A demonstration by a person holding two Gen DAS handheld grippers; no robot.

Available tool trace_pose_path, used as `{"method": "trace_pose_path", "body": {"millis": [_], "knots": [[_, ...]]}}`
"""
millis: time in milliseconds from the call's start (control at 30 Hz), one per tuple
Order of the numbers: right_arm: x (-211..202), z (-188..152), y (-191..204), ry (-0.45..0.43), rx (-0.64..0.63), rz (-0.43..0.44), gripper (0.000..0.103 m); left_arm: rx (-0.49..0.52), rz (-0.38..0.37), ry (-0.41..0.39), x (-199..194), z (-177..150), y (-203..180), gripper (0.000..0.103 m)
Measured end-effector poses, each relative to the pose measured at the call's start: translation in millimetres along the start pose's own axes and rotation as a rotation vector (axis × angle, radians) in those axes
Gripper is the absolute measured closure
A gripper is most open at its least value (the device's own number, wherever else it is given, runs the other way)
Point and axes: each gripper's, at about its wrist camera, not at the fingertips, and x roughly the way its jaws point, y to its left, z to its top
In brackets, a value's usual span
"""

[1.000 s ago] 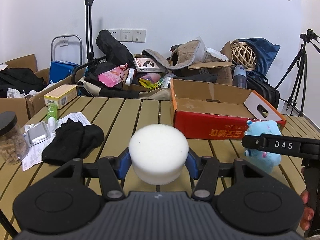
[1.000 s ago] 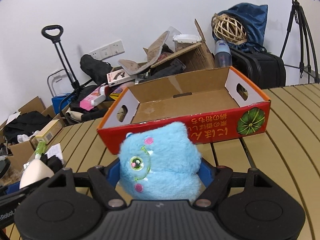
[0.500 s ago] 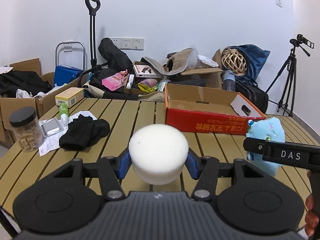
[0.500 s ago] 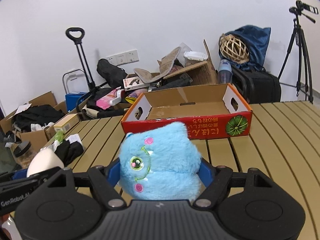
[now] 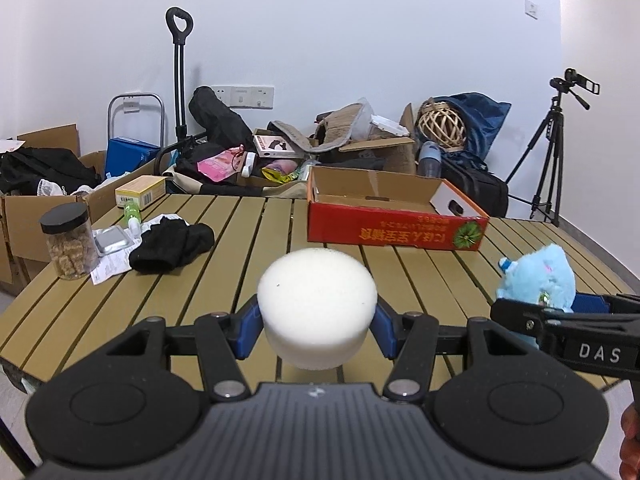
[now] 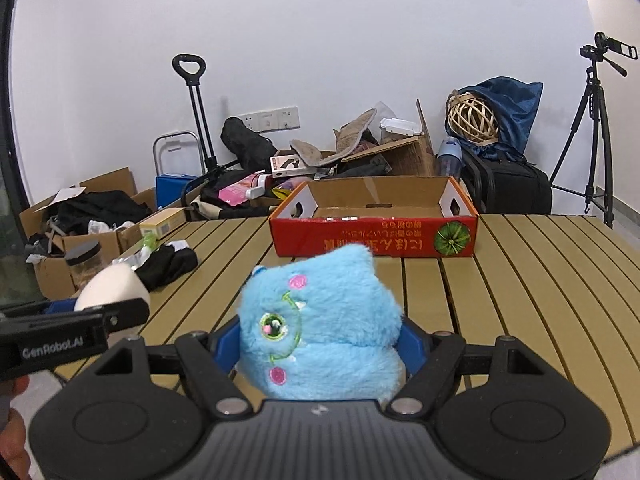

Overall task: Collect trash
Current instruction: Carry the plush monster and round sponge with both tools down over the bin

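My left gripper (image 5: 317, 330) is shut on a round white foam puck (image 5: 317, 304), held above the near part of the slatted table (image 5: 248, 248). My right gripper (image 6: 320, 344) is shut on a fluffy blue plush toy (image 6: 324, 320); the same plush toy (image 5: 538, 280) shows at the right of the left wrist view. The foam puck (image 6: 112, 286) appears at the left of the right wrist view. An empty red cardboard box (image 5: 394, 216) stands open on the far side of the table, well beyond both grippers.
On the table's left lie a black cloth (image 5: 172, 242), a lidded jar (image 5: 70, 240), a foil pack on papers (image 5: 112, 240), a green bottle (image 5: 131, 214) and a yellow box (image 5: 140, 192). Clutter, cardboard boxes and a tripod (image 5: 548, 152) stand beyond the table.
Both grippers have pulled back from the red box with their loads still held; the box now looks smaller and farther, and more of the table shows in front.
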Motion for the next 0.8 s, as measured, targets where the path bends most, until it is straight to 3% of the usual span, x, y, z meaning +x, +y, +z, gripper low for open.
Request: {"method": "trace_pose_path", "body": {"millis": [367,800], "knots": [[-54,-50,-2,0.018,-0.016,0.006,0.027,0.008,-0.042,0.016,-39,-45,-13,0.046],[-73,-121,-7,0.138,-0.029,0.0,0.027,0.014,-0.079,0.112,-56,-108,-17,0.046]]}}
